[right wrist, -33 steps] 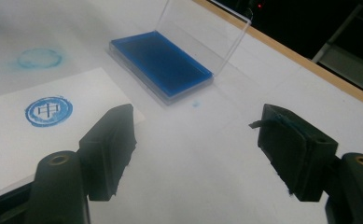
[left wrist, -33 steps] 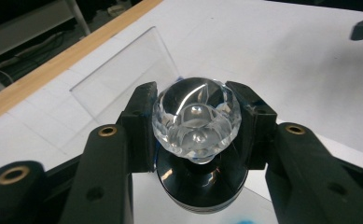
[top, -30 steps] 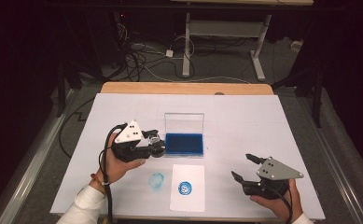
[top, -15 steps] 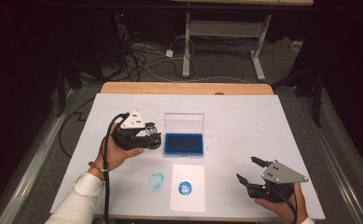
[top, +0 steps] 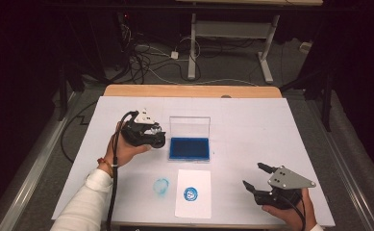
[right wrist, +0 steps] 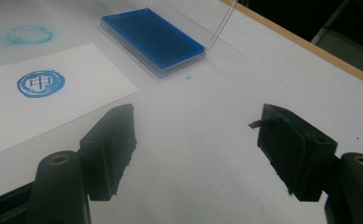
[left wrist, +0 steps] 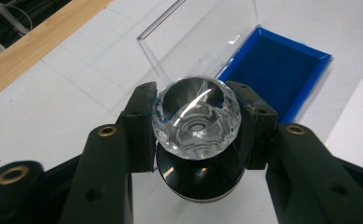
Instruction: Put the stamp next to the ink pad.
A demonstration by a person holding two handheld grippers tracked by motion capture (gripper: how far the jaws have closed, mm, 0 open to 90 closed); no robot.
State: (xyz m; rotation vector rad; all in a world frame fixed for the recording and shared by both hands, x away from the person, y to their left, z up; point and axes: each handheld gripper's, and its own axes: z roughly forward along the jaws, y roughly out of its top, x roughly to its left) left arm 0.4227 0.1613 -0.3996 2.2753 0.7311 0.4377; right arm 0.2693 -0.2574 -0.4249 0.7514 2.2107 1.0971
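Table (top: 252, 120), covered in white, carries everything described, with a bare wooden strip (top: 189, 90) along its far edge at 12 o'clock. Ink pad (top: 189, 148), a blue tray with its clear lid (top: 189, 126) standing open behind it, lies near the centre. White paper (top: 193, 193) lies at 6 o'clock from the pad, apart from it, and bears a round blue stamp mark (top: 191, 194); my right gripper view shows the mark as a ring around a character (right wrist: 40, 83). A fainter blue smudge (top: 161, 186) sits on the table cover just beside the paper, at its 9 o'clock.

My left gripper (top: 156, 139) is held at 9 o'clock from the pad, just beside it, its jaws pointing toward 3 o'clock. My left gripper view shows those jaws clamped on a stamp (left wrist: 197, 125): a faceted clear knob above a round black base, one jaw pressing each side, with the blue pad (left wrist: 282, 77) beyond it at 1 o'clock.

My right gripper (top: 257, 177) is at 4 o'clock from the pad, well apart from it, near the front edge. Its jaws stand wide apart and grip nothing, and blue ink stains one pad (right wrist: 282, 135).
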